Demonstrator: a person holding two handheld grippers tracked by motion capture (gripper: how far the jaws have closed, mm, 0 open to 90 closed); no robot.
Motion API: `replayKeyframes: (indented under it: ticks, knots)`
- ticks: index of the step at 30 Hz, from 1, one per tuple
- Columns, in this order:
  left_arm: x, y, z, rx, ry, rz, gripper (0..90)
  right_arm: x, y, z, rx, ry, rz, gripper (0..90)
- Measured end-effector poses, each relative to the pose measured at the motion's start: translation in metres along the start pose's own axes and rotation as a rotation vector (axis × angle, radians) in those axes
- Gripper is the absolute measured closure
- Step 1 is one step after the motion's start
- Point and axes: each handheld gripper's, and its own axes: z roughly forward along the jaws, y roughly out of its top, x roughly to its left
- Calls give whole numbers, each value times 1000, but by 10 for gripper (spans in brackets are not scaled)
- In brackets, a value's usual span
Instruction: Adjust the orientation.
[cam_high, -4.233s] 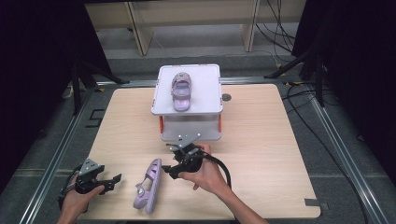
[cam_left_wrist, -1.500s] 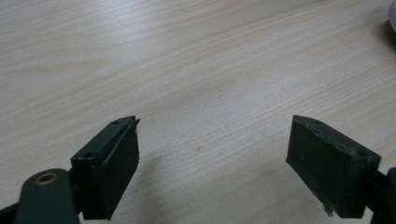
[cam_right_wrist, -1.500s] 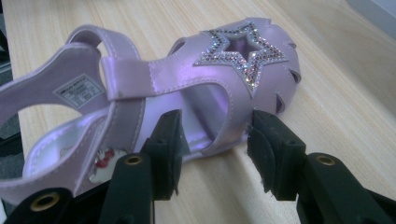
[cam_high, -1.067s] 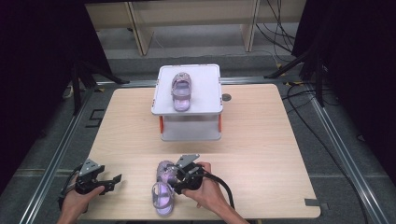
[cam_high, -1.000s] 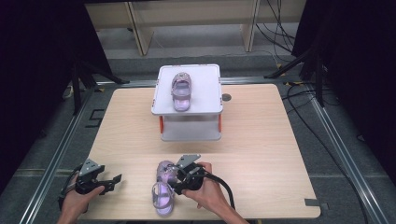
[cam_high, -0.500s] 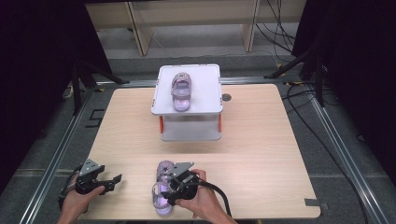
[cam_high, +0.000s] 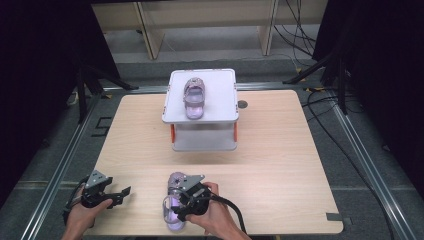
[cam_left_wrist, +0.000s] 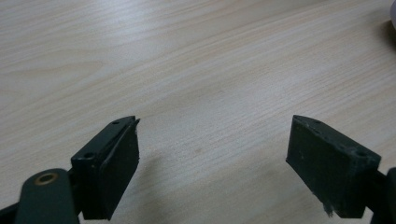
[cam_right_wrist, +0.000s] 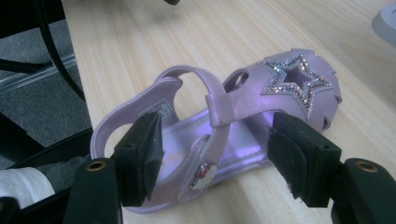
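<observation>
Jaws of the right gripper, which have just been opening, stand apart astride the purple sandal, their pads clear of its sides. This sandal lies flat near the front edge of the desk. Jaws of the left gripper are spread wide above bare wood. A second sandal rests on the white stand.
</observation>
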Motion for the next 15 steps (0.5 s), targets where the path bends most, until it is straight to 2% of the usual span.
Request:
replayKeyframes:
  ticks: [1, 2, 3, 6, 7, 9, 10, 11, 12, 13, 15]
  knots:
    - [0, 0, 0, 0, -2, 5, 163, 0, 1, -1, 1, 1, -4, 355]
    - [0, 0, 1, -2, -3, 6, 163, 1, 2, 0, 6, -4, 19, 355]
    - [3, 0, 1, 11, 1, 41, 163, 0, 2, 0, -6, 3, 1, 356]
    - [1, 0, 1, 3, -3, 18, 163, 0, 5, -1, -18, -2, -2, 356]
    - [0, 0, 1, 3, -1, -7, 163, -1, 9, -2, -25, -3, -8, 357]
    - [3, 0, 1, 19, 1, 35, 163, -1, 13, -3, -15, 5, -23, 362]
    - [3, 0, 1, 19, 1, 35, 163, -1, 13, -3, -15, 5, -23, 362]
    - [5, 1, 1, 13, -8, 53, 163, 0, 17, -1, -14, 17, -36, 361]
    - [2, 0, 1, 4, 0, 10, 163, 1, 18, -1, -11, 29, -48, 362]
    - [1, 0, 1, 2, -1, 6, 164, 0, 20, 0, -11, 35, -59, 361]
    - [4, 0, 0, 16, 2, 35, 163, 0, 22, 2, 0, 35, -69, 361]
